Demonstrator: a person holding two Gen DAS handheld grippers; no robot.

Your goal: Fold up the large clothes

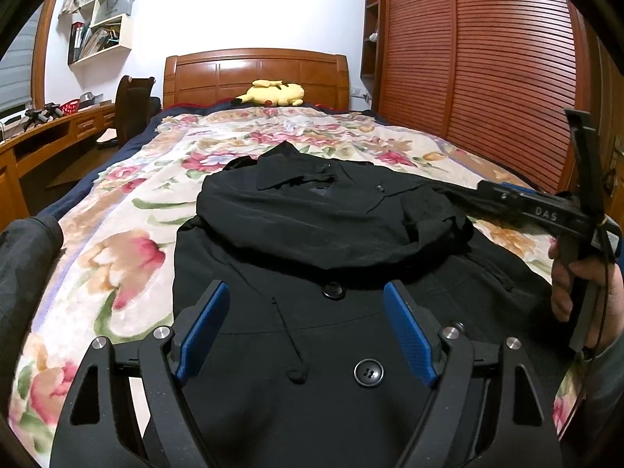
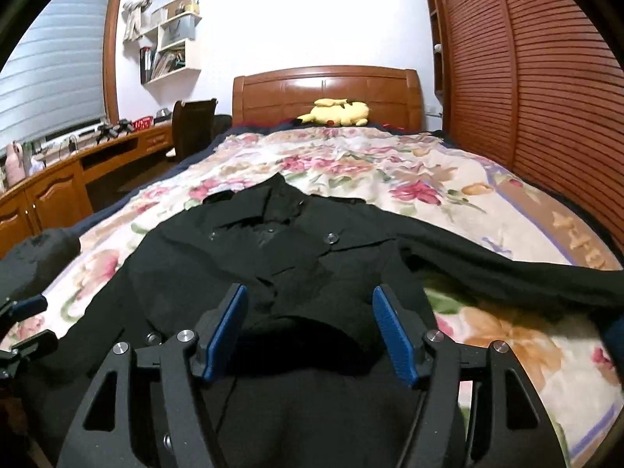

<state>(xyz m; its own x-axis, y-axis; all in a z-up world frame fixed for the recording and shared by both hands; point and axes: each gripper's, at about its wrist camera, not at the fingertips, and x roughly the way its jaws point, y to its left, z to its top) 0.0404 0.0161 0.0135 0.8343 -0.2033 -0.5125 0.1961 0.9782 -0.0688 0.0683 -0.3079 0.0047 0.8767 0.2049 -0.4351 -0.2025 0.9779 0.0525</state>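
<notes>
A black buttoned coat (image 1: 312, 234) lies front-up on the floral bedspread (image 1: 128, 241), collar toward the headboard. One sleeve is folded across its chest. My left gripper (image 1: 306, 292) is open and empty, hovering over the coat's lower front near the buttons. In the right wrist view the coat (image 2: 273, 257) lies the same way, with its other sleeve (image 2: 507, 265) stretched out to the right over the bedspread. My right gripper (image 2: 308, 300) is open and empty above the coat's middle. It shows from the side in the left wrist view (image 1: 491, 191), beside the coat's right shoulder.
A yellow plush toy (image 1: 273, 93) lies at the wooden headboard (image 1: 253, 74). A slatted wooden wardrobe (image 1: 487, 58) runs along the bed's right side. A desk (image 1: 50, 136) and chair (image 1: 130, 109) stand on the left, with wall shelves (image 1: 101, 23) above.
</notes>
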